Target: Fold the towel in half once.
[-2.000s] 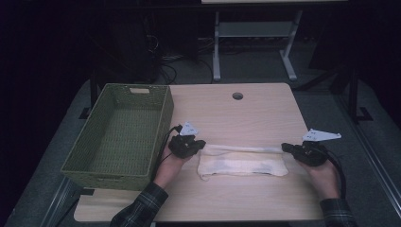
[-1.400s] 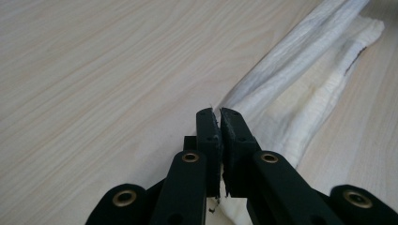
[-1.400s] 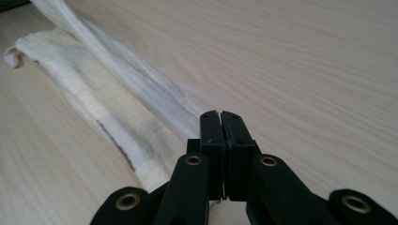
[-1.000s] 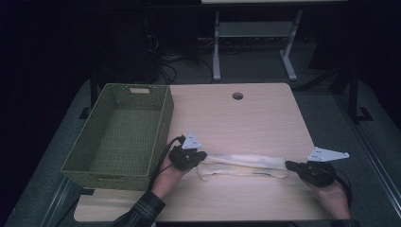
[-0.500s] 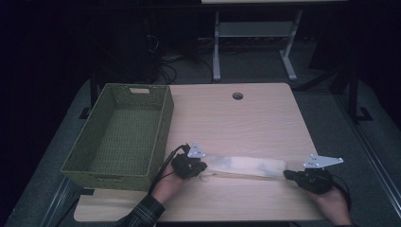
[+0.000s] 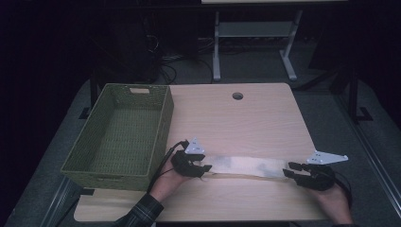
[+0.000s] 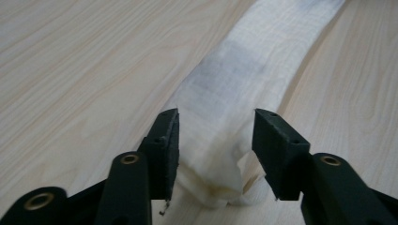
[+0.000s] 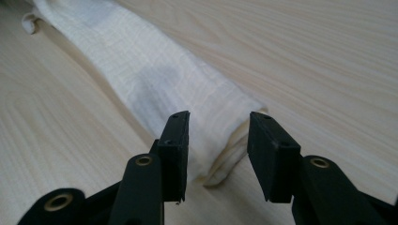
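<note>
**Cloth folded and let go at the near edge**

Both sets of tongs have just been opening, and the long, narrow, folded white cloth (image 6: pixel 243 165) is lying flat on the pale wooden counter (image 6: pixel 236 123), stretched between them. The left tongs (image 7: pixel 215 136) are standing spread, the cloth's bunched end between the jaws but no longer pinched. The right tongs (image 8: pixel 218 136) are spread likewise around the other end. Two seconds ago the cloth was wider; now it is a slim strip, so the fold looks done. The strip is sitting near the counter's front edge. The green woven basket (image 6: pixel 118 137) is waiting just left, with open counter behind.
</note>
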A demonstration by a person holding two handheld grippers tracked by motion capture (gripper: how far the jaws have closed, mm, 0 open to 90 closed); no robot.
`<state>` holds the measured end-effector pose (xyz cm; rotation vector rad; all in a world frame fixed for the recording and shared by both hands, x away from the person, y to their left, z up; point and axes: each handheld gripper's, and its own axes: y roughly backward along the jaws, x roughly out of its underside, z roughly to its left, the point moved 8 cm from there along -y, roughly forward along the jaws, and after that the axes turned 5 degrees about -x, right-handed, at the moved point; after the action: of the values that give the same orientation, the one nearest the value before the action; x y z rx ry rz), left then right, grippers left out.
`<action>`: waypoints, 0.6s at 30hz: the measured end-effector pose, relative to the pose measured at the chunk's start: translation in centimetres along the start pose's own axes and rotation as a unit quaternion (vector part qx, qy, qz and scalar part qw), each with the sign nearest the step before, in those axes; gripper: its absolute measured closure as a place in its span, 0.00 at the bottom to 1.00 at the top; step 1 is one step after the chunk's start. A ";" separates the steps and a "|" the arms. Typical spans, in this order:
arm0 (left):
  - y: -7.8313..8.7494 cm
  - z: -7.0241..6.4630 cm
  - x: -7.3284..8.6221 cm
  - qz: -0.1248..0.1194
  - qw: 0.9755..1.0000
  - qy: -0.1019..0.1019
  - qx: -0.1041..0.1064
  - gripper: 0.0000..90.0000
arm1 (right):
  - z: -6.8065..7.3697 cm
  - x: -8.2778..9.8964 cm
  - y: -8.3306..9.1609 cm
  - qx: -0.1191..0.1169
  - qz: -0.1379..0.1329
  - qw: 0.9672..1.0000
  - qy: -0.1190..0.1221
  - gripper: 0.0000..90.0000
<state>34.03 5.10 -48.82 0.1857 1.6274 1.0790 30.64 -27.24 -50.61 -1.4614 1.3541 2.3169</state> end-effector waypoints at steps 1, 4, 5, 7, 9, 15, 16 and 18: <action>-0.1 0.0 -0.2 -0.004 1.000 -0.003 0.003 0.54 | -0.1 -0.1 0.0 0.002 -0.001 1.000 0.000 0.65; -0.3 0.0 -0.7 -0.009 1.000 -0.008 0.008 0.50 | -0.3 -0.4 -0.1 0.010 -0.003 1.000 -0.001 0.65; -0.6 0.0 -1.2 -0.013 1.000 -0.010 0.015 0.49 | -0.7 -0.8 -0.2 0.017 -0.007 1.000 0.002 0.65; -0.9 0.0 -1.7 -0.017 1.000 -0.013 0.019 0.48 | -0.8 -1.0 -0.2 0.020 -0.007 1.000 0.001 0.65; -1.2 0.0 -2.2 -0.019 0.999 -0.021 0.022 0.47 | -1.0 -1.2 -0.4 0.027 -0.009 1.000 -0.002 0.65; -2.2 -0.2 -3.4 -0.027 0.999 -0.026 0.034 0.45 | -1.6 -1.7 -1.1 0.032 -0.008 0.999 -0.008 0.66; -2.5 -0.2 -3.6 -0.026 0.999 -0.028 0.037 0.45 | -1.7 -1.8 -1.2 0.034 -0.007 0.999 -0.011 0.67; -2.8 -0.3 -3.9 -0.027 0.998 -0.028 0.039 0.45 | -1.8 -1.9 -1.4 0.033 -0.008 0.999 -0.009 0.67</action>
<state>36.35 0.96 -48.17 0.2215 1.6166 0.9617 33.56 -27.00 -50.29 -1.4219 1.3965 2.2474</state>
